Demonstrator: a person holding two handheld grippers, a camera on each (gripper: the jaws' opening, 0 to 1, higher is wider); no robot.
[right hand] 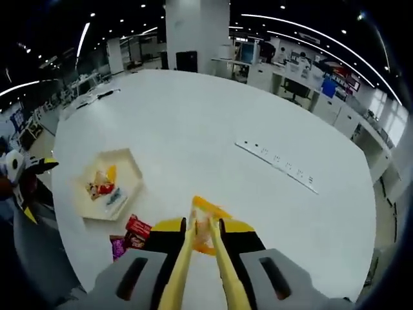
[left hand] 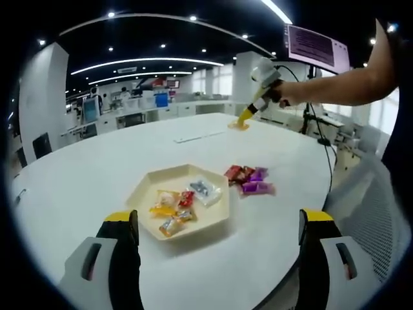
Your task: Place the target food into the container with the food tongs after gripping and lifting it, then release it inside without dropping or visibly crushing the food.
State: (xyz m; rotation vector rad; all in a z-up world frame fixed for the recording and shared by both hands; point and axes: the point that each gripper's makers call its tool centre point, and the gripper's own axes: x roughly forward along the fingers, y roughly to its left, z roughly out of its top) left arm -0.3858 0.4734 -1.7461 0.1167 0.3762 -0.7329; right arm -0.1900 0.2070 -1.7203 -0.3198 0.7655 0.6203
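Observation:
A cream hexagonal tray [left hand: 145,194] sits on the white table and holds several wrapped candies [left hand: 175,208]. Just to its right lies a pile of red and purple wrapped snacks [left hand: 249,180]. My left gripper [left hand: 219,218] hovers open before the tray with nothing between its jaws. My right gripper [right hand: 203,230] is shut on yellow food tongs [right hand: 205,208], held high above the table. In the left gripper view the right gripper [left hand: 268,77] and the tongs [left hand: 245,119] hang beyond the snacks. I cannot tell whether the tongs hold anything. The right gripper view also shows the tray [right hand: 132,169], the snacks [right hand: 132,234] and the left gripper [right hand: 19,171].
A long white power strip [right hand: 277,165] lies across the table's far side. The round table's edge [left hand: 310,194] curves close to the snack pile, with a mesh chair [left hand: 377,213] beside it. Desks and monitors stand around the room.

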